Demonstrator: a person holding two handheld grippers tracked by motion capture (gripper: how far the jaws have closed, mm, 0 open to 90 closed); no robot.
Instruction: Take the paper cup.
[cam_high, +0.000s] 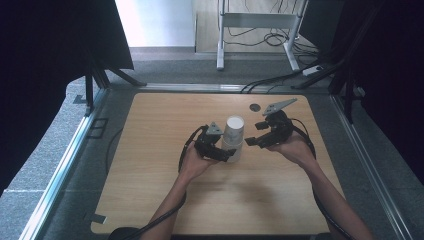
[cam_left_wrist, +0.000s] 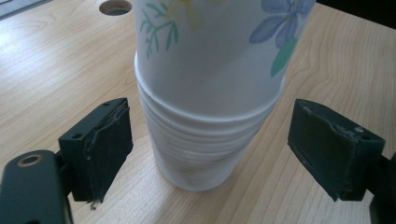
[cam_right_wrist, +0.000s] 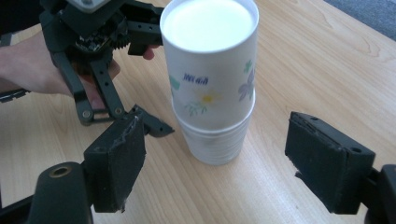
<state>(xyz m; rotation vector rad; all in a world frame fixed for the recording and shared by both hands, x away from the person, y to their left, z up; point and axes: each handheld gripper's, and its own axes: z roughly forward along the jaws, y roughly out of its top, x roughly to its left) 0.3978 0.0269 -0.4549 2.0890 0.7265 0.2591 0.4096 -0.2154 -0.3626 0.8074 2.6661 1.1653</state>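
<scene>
A stack of white paper cups (cam_high: 233, 139) stands near the middle of the wooden table (cam_high: 150, 150). The top cup (cam_right_wrist: 212, 93) has a flower print and shows a flat white end upward; several nested rims (cam_left_wrist: 205, 126) show under it. My left gripper (cam_high: 230, 154) reaches in from the left, open, with a jaw on each side of the stack's lower part (cam_left_wrist: 210, 149) and a gap at both pads. My right gripper (cam_high: 255, 134) hovers just right of the stack, open and empty (cam_right_wrist: 219, 172), facing the cups and the left gripper (cam_right_wrist: 152, 86).
A small round hole (cam_high: 255, 107) sits in the tabletop behind the cups. Cables trail from both grippers toward the table's front edge. Behind the table are a metal stand (cam_high: 260, 30) and floor cables; black curtains hang at both sides.
</scene>
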